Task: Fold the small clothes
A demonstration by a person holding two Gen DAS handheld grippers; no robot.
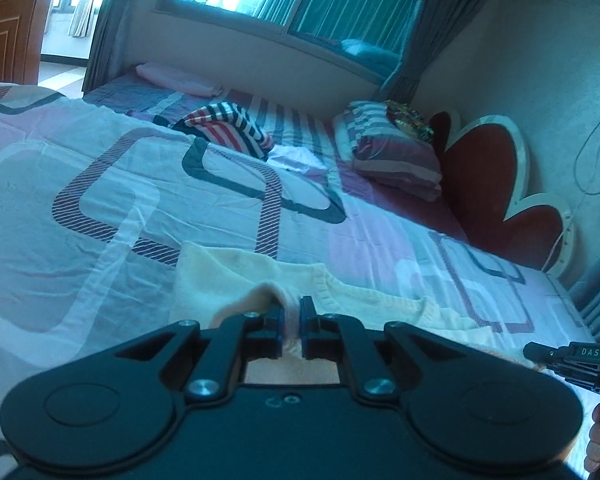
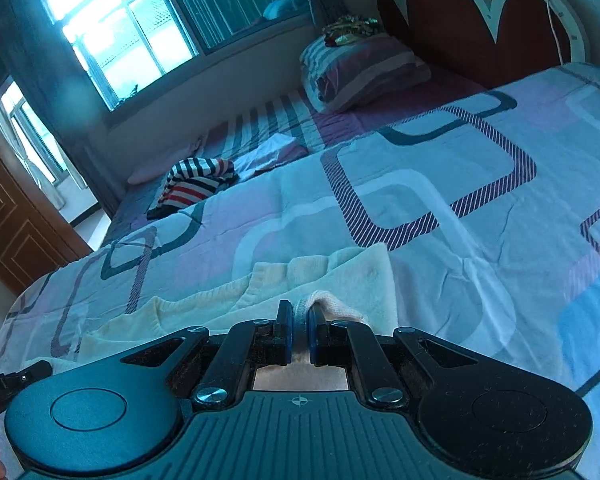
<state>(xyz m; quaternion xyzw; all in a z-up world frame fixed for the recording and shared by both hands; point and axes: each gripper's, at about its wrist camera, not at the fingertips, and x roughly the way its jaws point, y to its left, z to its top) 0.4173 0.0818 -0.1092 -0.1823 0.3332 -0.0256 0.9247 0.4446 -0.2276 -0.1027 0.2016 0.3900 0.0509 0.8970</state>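
Left gripper clamped on a pinched edge of cream knit garment; right gripper likewise clamped on its opposite edge. Garment spread ahead of both jaws on patterned bedspread, long axis running gripper to gripper.

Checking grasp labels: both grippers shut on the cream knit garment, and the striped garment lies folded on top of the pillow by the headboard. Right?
Wrong on one point. The striped garment lies on the bed, well apart from the pillow, as the left wrist view shows. Left gripper and right gripper are each shut on the cream knit garment.
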